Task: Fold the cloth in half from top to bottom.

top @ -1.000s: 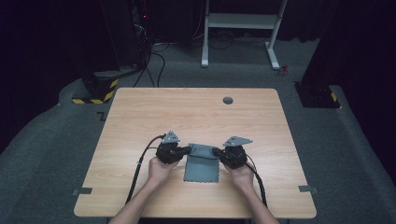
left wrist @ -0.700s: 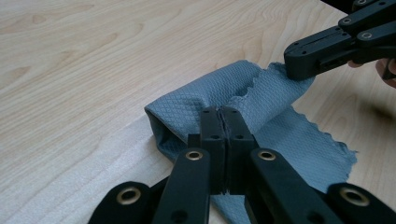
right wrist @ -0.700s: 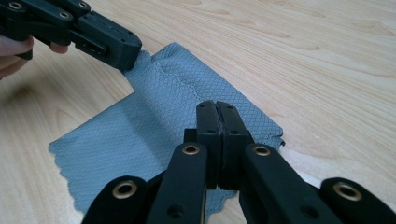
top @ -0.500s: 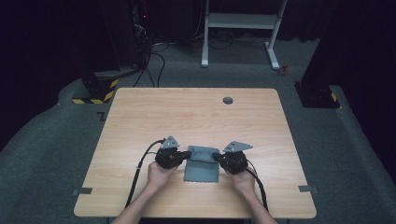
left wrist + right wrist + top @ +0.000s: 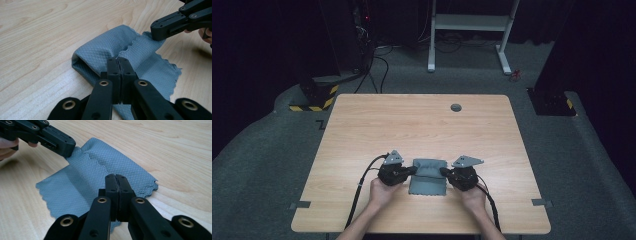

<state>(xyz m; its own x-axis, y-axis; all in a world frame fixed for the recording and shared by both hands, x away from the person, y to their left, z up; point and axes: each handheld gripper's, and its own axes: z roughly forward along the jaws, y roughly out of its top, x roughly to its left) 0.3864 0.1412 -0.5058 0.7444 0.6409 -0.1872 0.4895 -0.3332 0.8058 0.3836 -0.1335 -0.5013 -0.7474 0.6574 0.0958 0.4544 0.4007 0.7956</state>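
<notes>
Looking down from the high view, one grey cloth [image 5: 428, 176] lies near the near edge of the table [image 5: 422, 125], between two grippers: the left gripper [image 5: 409, 171] pinches its left edge, the right gripper [image 5: 445, 171] its right edge, equally close, the folded far edge running left to right between them

In the left gripper view, jaws clamp tight on the cloth [image 5: 105, 50]; the right gripper [image 5: 160, 31] bites the opposite corner

In the right gripper view, jaws are likewise pinched on one cloth [image 5: 112, 162], the left gripper [image 5: 66, 146] opposite
</notes>
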